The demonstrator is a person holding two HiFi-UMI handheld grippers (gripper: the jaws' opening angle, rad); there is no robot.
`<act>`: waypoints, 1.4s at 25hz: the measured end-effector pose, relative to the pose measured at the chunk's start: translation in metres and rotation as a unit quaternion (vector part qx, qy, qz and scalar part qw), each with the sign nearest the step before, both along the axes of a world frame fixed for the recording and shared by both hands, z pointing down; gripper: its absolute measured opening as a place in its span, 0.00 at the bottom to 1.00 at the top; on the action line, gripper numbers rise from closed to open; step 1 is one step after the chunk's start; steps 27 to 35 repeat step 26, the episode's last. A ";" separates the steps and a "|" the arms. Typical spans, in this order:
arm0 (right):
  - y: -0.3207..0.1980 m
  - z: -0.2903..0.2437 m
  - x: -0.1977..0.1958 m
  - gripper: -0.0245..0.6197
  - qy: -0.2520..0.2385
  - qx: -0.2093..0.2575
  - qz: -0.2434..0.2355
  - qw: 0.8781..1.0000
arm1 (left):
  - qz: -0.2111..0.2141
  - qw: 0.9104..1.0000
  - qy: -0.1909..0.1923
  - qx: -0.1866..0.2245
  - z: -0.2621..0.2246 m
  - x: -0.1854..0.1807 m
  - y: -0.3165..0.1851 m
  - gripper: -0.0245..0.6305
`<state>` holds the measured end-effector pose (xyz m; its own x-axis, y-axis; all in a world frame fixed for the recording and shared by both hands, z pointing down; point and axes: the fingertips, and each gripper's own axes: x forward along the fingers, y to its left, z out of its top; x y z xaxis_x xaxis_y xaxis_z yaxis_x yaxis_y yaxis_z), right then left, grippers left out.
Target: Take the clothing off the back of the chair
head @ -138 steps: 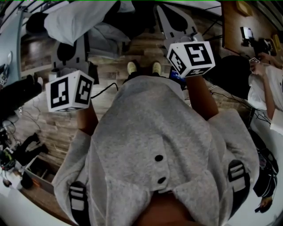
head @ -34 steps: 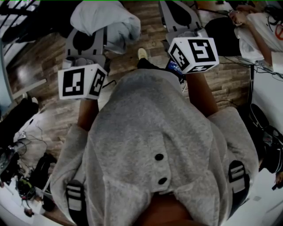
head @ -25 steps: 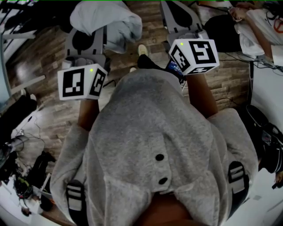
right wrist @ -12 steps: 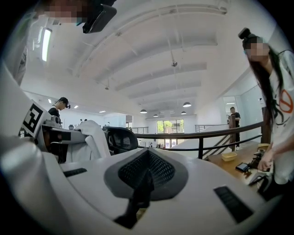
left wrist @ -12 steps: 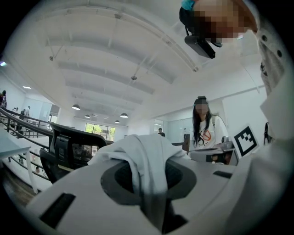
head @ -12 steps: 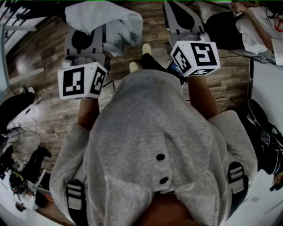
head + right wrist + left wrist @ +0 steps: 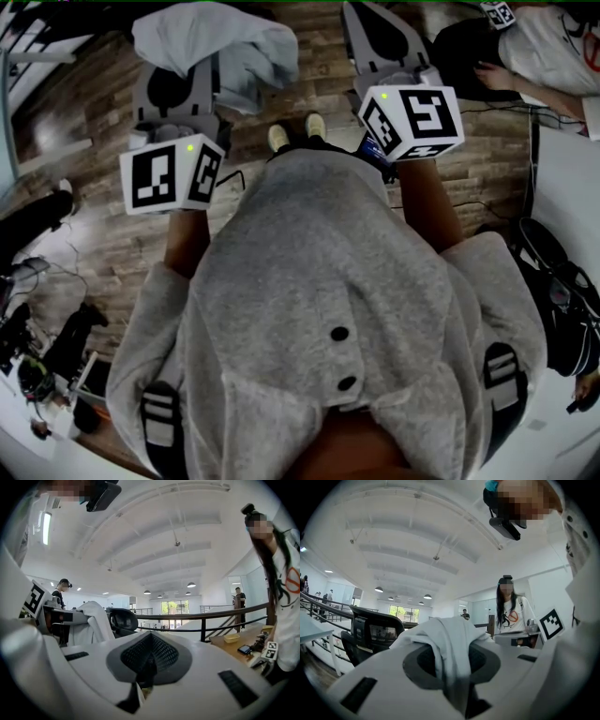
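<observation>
The left gripper [image 7: 451, 667] is clamped on the clothing [image 7: 440, 637]. A fold of pale cloth is pinched in the narrow gap between its fingers, and the rest is heaped over the fingertips and spills ahead of them. In the head view the bundle spreads from those tips across toward the right-hand side. The right gripper [image 7: 149, 644] has its fingers together with nothing between them. The cloth lies to the left of its tips, near but apart. The chair [image 7: 370, 629] stands beyond the left fingers and off to their left, and appears clear of the cloth, so the garment looks to be already free of the chair's back. The left hand alone carries it.
</observation>
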<state>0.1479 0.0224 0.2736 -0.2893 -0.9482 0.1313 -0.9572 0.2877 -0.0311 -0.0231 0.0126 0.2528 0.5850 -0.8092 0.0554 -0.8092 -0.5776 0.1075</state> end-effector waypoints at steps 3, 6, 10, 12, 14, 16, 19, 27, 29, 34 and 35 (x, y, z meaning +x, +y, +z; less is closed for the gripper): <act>0.000 0.004 0.021 0.05 0.000 -0.001 0.006 1.000 | 0.000 1.000 0.000 0.000 0.001 0.016 0.001 0.18; -0.001 0.007 0.033 0.05 -0.001 -0.004 0.009 1.000 | 0.000 1.000 0.001 -0.004 0.003 0.024 0.001 0.18; -0.001 0.007 0.049 0.05 -0.001 -0.001 0.009 1.000 | 0.004 1.000 -0.003 -0.004 0.002 0.042 0.000 0.18; -0.005 0.009 0.054 0.05 -0.001 -0.001 0.010 1.000 | 0.008 1.000 -0.007 -0.005 0.005 0.049 -0.004 0.18; -0.012 0.013 0.055 0.05 -0.001 -0.002 0.009 1.000 | 0.009 1.000 -0.009 -0.007 0.008 0.050 -0.011 0.18; -0.017 0.016 0.057 0.06 -0.001 -0.005 0.008 1.000 | 0.007 1.000 -0.010 -0.009 0.011 0.052 -0.015 0.18; -0.015 0.017 0.066 0.05 -0.001 -0.006 0.006 1.000 | 0.006 1.000 -0.012 -0.009 0.011 0.061 -0.014 0.18; -0.030 0.027 0.090 0.05 -0.004 -0.007 0.004 1.000 | 0.003 1.000 -0.012 -0.008 0.018 0.084 -0.028 0.18; -0.030 0.027 0.090 0.05 -0.004 -0.007 0.004 1.000 | 0.003 1.000 -0.012 -0.008 0.018 0.084 -0.028 0.18; -0.030 0.027 0.090 0.05 -0.004 -0.007 0.004 1.000 | 0.003 1.000 -0.012 -0.008 0.018 0.084 -0.028 0.18; -0.030 0.027 0.090 0.05 -0.004 -0.007 0.004 1.000 | 0.003 1.000 -0.012 -0.008 0.018 0.084 -0.028 0.18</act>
